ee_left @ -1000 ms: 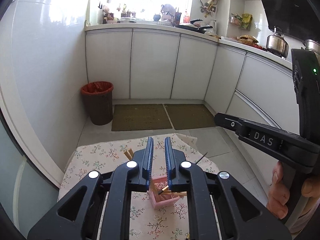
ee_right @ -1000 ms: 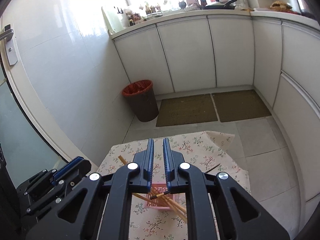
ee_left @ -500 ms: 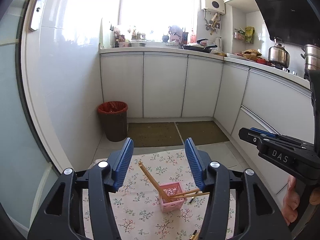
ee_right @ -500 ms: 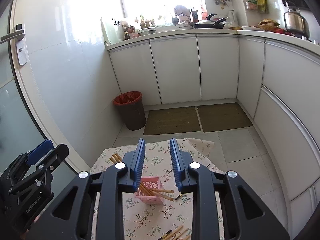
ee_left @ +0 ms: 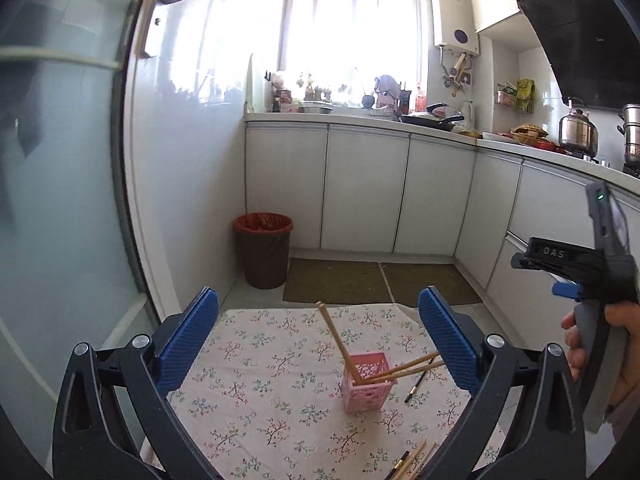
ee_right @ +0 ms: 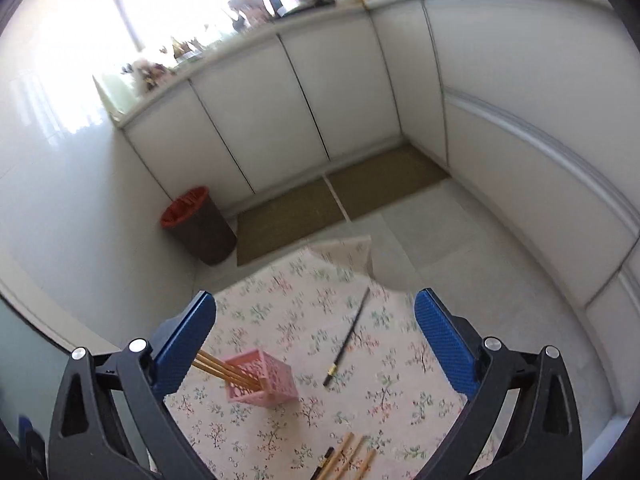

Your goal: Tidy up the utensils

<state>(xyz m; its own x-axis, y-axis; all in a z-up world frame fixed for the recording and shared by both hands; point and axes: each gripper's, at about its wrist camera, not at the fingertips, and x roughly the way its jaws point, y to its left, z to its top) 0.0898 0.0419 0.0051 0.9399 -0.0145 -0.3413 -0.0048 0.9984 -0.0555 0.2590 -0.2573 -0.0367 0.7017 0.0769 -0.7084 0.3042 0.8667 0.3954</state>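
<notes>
Pink lattice basket (ee_left: 366,384) upright with leaning wooden chopsticks (ee_left: 335,337); black chopstick (ee_right: 347,338) flat beside it

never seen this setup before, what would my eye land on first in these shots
First, the pink basket standing on the floral tablecloth, with wooden chopsticks leaning out of it. Framing it are the blue pads of the open left gripper; the right gripper is open too, above a lone black chopstick lying right of the basket. Behind, the red-lined bin stands out against white cabinets.
</notes>
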